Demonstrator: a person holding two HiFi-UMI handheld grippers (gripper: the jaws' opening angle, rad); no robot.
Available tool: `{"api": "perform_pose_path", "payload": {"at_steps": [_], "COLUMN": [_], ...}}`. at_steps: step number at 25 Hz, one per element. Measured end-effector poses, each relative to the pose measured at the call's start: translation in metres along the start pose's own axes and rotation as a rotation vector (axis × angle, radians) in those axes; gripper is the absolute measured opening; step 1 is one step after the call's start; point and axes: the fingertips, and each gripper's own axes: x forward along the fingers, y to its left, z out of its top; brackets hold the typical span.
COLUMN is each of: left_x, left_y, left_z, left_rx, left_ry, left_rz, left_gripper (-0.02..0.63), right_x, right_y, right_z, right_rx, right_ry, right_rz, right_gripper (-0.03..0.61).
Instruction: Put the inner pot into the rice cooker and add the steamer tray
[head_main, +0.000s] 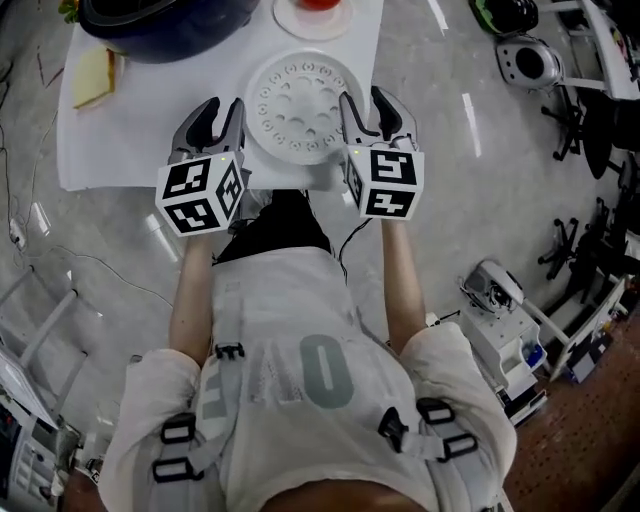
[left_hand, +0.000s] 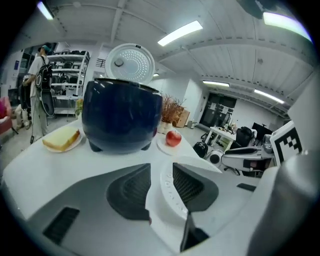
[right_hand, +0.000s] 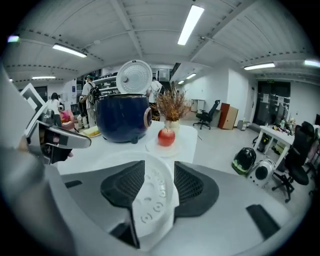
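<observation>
White worktop (head_main: 120, 140) carries a dark blue rice cooker (left_hand: 120, 117), lid raised, at its far side. The round white steamer tray (head_main: 297, 105) sits over its near edge, with the left tool (left_hand: 160, 170) and right tool (right_hand: 160, 167) clamped on opposite rims.

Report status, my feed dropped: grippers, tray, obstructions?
Both shut on steamer tray: left gripper, right gripper, opposite rims. Tray over near edge of table, short of rice cooker, lid open. Nothing between them.

I see a white steamer tray (head_main: 300, 105) dotted with round holes, a dark blue rice cooker (left_hand: 121, 120), a red apple (right_hand: 166, 136), pale yellow bread (left_hand: 61, 139) and a white desk (head_main: 130, 130).
</observation>
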Motion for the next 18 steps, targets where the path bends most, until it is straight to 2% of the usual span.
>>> {"api": "perform_pose_path", "payload": {"at_steps": [8,12,15,18], "left_x": [0.028,0.036,0.038,0.038], "left_y": [-0.004,-0.004,-0.005,-0.010], "left_z": [-0.035,-0.053,-0.063,-0.060], "left_rx": [0.011,0.014,0.024,0.051], "left_ry": [0.092,0.149,0.154,0.150], "left_rz": [-0.040,-0.032,-0.028,-0.033], "left_gripper": [0.126,0.126,0.124,0.120], "right_x": [0.014,0.015,0.016,0.014], "right_y": [-0.017,-0.017,-0.018,-0.018], "right_z": [-0.057,-0.077,-0.088,-0.086], "right_rx": [0.131,0.181,0.205,0.227], "right_ry": [0.083,0.114,0.116,0.103], "right_rz": [-0.033,-0.033,-0.036,-0.046], "right_gripper": [0.186,0.185,0.173,0.135]}}
